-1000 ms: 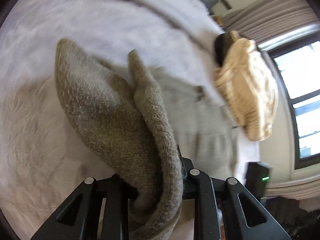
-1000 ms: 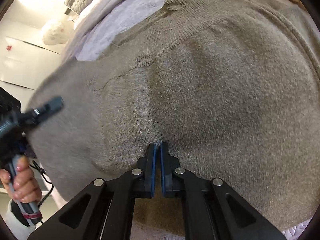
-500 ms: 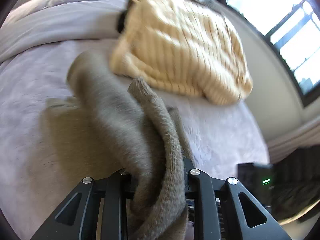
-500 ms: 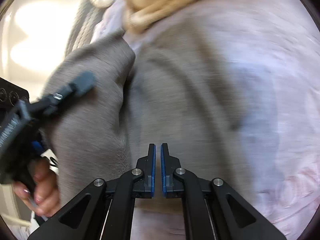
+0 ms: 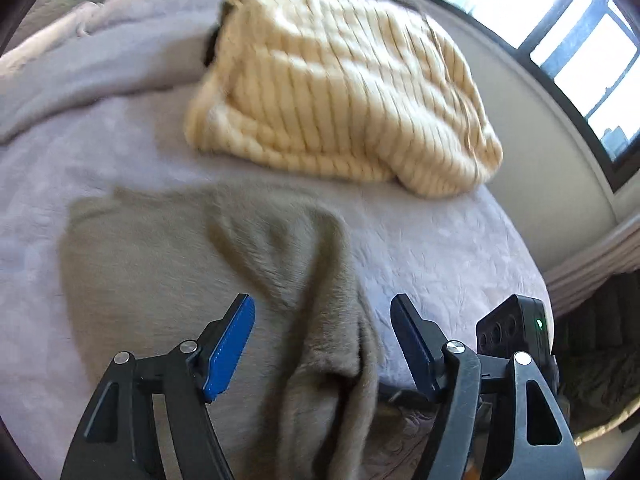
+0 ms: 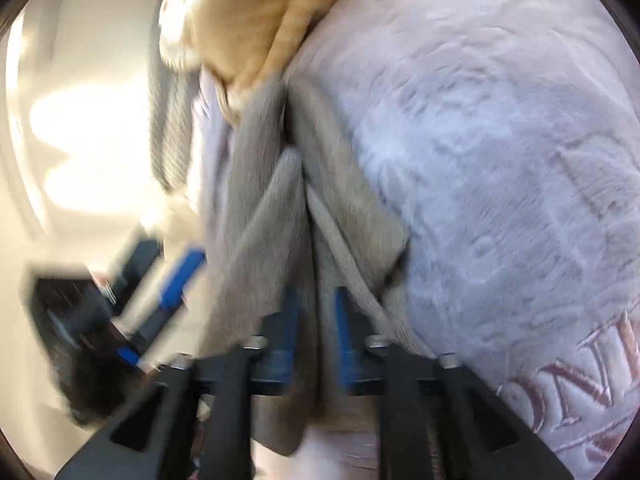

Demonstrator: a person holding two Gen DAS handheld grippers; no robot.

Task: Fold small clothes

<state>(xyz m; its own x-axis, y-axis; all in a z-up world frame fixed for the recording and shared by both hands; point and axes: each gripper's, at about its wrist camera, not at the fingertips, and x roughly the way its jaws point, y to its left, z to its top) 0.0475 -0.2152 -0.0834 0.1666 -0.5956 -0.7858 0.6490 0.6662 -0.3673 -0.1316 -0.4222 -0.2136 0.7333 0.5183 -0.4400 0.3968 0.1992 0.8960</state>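
Note:
A taupe knit sweater (image 5: 168, 264) lies partly folded on the lavender bedspread (image 5: 432, 240), with a raised ridge of cloth running toward me. My left gripper (image 5: 322, 322) is open, its blue pads on either side of that ridge, not touching it. In the blurred right wrist view the same sweater (image 6: 288, 216) hangs bunched in folds. My right gripper (image 6: 314, 312) has its blue pads slightly apart with a fold of the sweater between them. The left gripper (image 6: 176, 280) shows there at the left, blurred.
A cream chunky-knit blanket (image 5: 344, 84) lies behind the sweater; it also shows in the right wrist view (image 6: 256, 12). A black device with a green light (image 5: 516, 328) sits at the bed's right edge. Windows (image 5: 560, 32) are at the far right.
My left gripper has opened and let go of the sweater, which now lies on the bed. My right gripper's pads have parted slightly around a fold. Both views have swung.

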